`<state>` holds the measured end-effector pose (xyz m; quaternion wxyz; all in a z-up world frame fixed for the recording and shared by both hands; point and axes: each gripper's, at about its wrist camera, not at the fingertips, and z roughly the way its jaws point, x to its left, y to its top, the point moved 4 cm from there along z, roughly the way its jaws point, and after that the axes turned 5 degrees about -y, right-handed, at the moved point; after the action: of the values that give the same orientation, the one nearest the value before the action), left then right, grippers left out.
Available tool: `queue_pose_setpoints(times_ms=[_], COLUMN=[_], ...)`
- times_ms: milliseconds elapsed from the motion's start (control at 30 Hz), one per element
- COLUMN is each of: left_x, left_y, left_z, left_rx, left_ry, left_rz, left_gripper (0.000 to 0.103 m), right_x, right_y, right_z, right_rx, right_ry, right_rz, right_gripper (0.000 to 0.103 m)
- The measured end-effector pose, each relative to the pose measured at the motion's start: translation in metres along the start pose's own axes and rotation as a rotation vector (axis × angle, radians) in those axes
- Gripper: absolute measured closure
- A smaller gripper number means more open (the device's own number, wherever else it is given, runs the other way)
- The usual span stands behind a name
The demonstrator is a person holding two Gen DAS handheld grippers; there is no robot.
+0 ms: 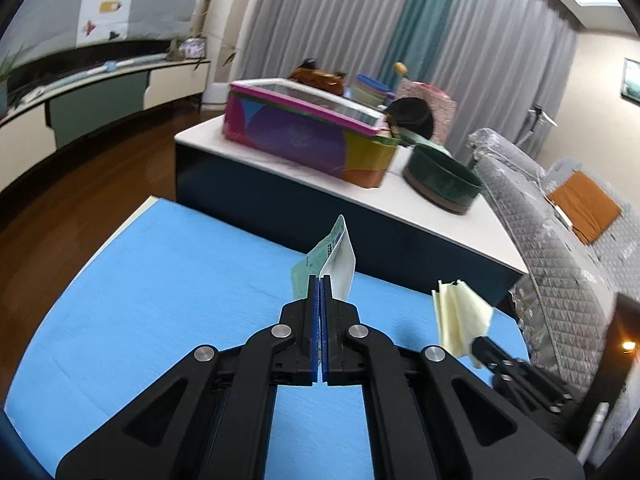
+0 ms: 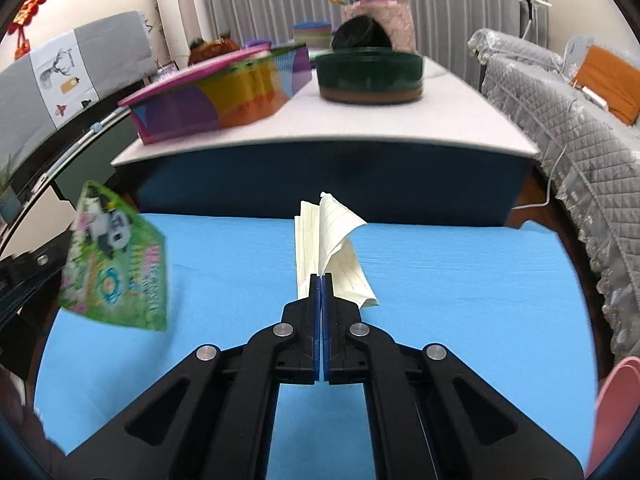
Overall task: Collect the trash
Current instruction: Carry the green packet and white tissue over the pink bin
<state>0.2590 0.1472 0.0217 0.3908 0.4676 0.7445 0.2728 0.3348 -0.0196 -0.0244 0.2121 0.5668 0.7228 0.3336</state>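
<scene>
My left gripper (image 1: 320, 278) is shut on a green printed wrapper (image 1: 332, 260), which it holds up above the blue mat (image 1: 160, 280). Seen from the right wrist, that wrapper (image 2: 116, 260) hangs at the left, showing a panda print. My right gripper (image 2: 321, 277) is shut on a folded sheet of pale yellow lined paper (image 2: 332, 240), lifted off the mat (image 2: 460, 280). In the left wrist view the same paper (image 1: 460, 316) sticks up from the right gripper's tip at the right.
Beyond the mat stands a dark-sided table with a white top (image 2: 440, 120). It carries a colourful box (image 2: 216, 96), a round dark green tin (image 2: 370, 74) and other items. A quilted grey sofa cover (image 2: 560, 120) runs along the right. A pink object (image 2: 616, 408) shows at lower right.
</scene>
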Motion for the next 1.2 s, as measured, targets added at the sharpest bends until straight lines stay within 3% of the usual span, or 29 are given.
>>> queue_pose_setpoints(times_ms=[600,800,1200], left_x=[-0.067,-0.100,-0.190], left_y=[-0.037,-0.060,-0.092], left_z=[-0.049,-0.061,-0.070], left_rx=[0.025,0.037,0.041], left_ry=[-0.132,-0.180,-0.316], left_rz=[0.161,0.258,0.380], left_gripper=[0.103,0.103,0.103], right_x=[-0.087,-0.127,-0.198], right_y=[-0.026,-0.058,-0.078], right_z=[-0.173,-0.192,-0.229], right_rx=[-0.119,-0.124,-0.164], right_ry=[-0.071,-0.128,-0.211], right_rz=[-0.008,0.043,0.157], right_gripper=[0.102,0.102,0.102])
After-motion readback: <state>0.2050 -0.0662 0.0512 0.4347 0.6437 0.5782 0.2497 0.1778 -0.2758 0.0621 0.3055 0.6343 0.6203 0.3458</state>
